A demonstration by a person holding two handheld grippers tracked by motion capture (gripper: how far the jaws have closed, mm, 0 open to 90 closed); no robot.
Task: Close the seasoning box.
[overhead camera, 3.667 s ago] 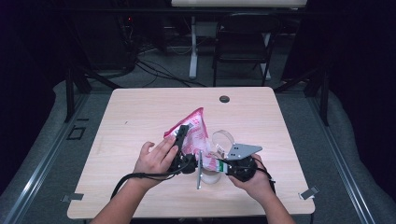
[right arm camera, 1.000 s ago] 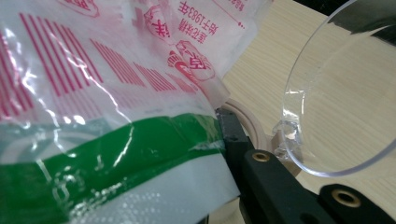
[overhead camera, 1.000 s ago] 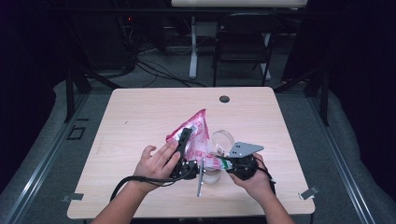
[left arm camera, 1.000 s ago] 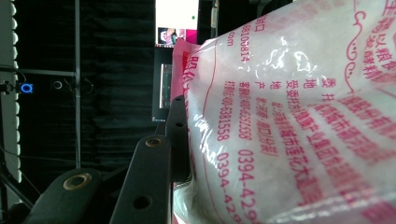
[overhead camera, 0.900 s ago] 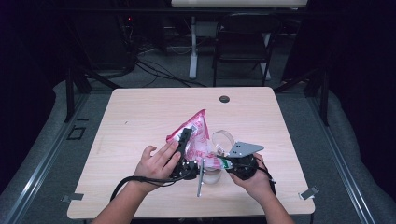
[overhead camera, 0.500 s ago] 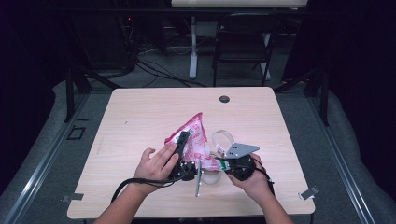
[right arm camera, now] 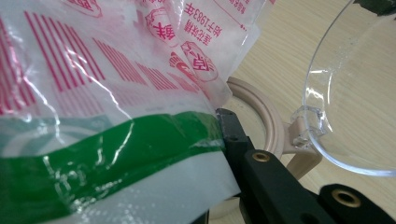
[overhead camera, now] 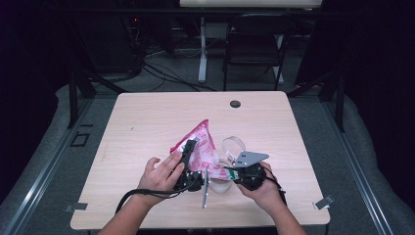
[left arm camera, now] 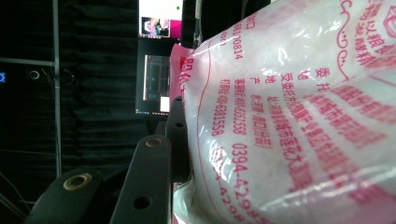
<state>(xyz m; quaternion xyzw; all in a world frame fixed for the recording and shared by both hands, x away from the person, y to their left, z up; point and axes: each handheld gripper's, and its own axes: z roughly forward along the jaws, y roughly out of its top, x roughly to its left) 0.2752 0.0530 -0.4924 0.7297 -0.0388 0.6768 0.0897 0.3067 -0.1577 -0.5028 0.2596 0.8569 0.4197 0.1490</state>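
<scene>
Your forearms are entering from the bottom edge of the high view, meeting in the lower centre. Your left hand (overhead camera: 159, 175) is gripping the left gripper (overhead camera: 187, 149), its jaws angling toward the upper right and standing part-way closed around something. Your right hand (overhead camera: 262, 188) is cupping the right gripper (overhead camera: 226, 172), pointing left, jaws clamped tight, grey plate lying on top.

pink-and-white printed plastic bag (overhead camera: 201, 147) of white grains, green band at its lower edge, tilted up off the table, peak pointing away, beside a clear lidded container (overhead camera: 234, 147)
</scene>
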